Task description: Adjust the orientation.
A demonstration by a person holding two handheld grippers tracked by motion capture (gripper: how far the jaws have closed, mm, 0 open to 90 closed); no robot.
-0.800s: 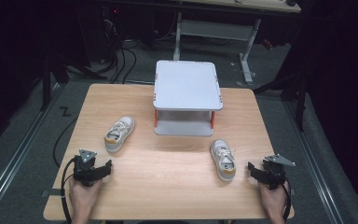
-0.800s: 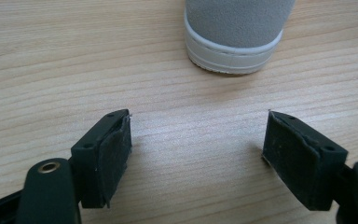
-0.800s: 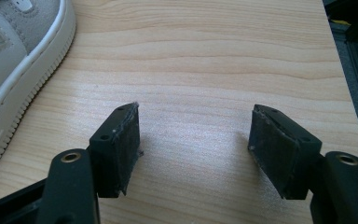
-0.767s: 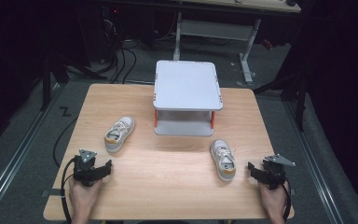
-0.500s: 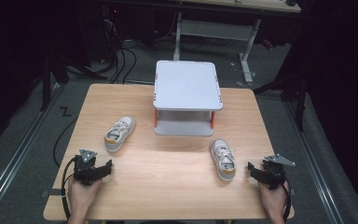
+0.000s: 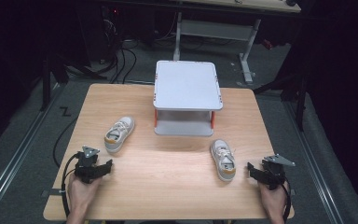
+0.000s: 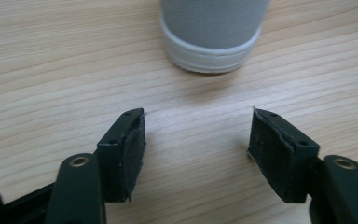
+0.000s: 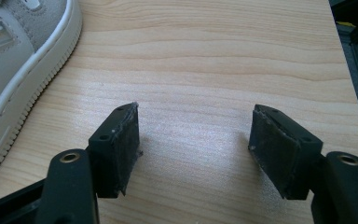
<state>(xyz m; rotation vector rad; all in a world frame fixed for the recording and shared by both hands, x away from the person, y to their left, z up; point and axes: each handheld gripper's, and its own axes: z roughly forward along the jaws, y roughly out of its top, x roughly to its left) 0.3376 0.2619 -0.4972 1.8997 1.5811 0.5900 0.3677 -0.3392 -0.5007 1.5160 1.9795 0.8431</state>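
Two small grey-white sneakers lie on the wooden table [image 6: 168,172]. The left shoe [image 6: 119,134] sits left of centre; its heel [image 7: 213,35] faces my left gripper [image 7: 198,140], which rests low on the table a short way behind it, jaws open and bare wood between them. In the high view that left gripper [image 6: 103,168] is near the front left corner. The right shoe [image 6: 223,160] lies front right; its side [image 8: 23,65] shows left of my right gripper [image 8: 193,140], also open over bare wood. In the high view the right gripper [image 6: 254,170] is just right of that shoe.
A grey two-level stand [image 6: 186,95] with orange posts occupies the back middle of the table. The table's right edge [image 8: 342,70] runs close beside the right gripper. Dark floor, cables and another desk frame [image 6: 214,28] surround the table.
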